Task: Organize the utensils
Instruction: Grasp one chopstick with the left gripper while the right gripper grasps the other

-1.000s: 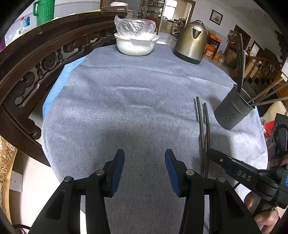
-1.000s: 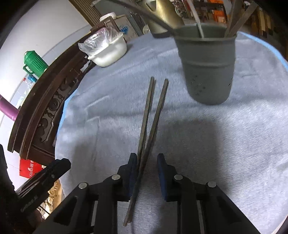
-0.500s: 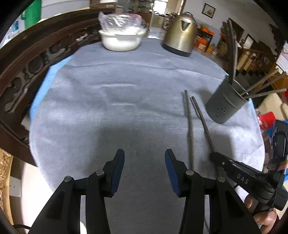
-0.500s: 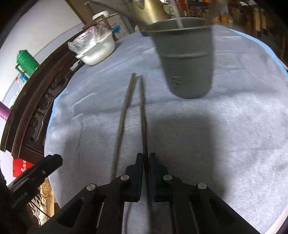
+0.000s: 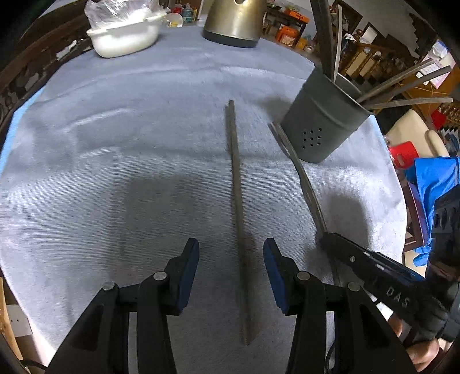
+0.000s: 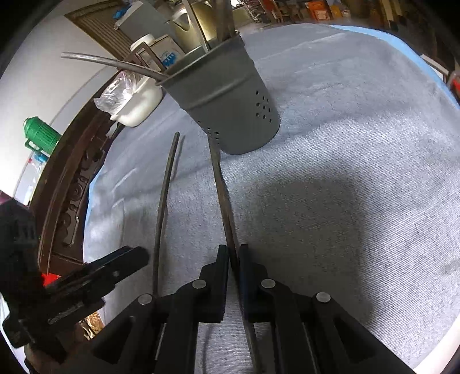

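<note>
A dark chopstick lies flat on the grey-blue cloth. It runs between the jaws of my left gripper, which are closing; the blue pads stand clear of it on both sides. My right gripper is shut on a second chopstick, whose far tip reaches the foot of the grey perforated holder. The holder stands upright with several utensils sticking out. From the right wrist, the loose chopstick and the left gripper show at the left.
A white bowl covered in plastic wrap and a metal kettle stand at the far side of the table. A carved dark wooden rail borders the left edge. A green jug sits beyond it.
My right gripper shut on one chopstick and swung it apart from the other, toward the holder. My left gripper moved right and lower, so the loose chopstick now lies between its jaws.
</note>
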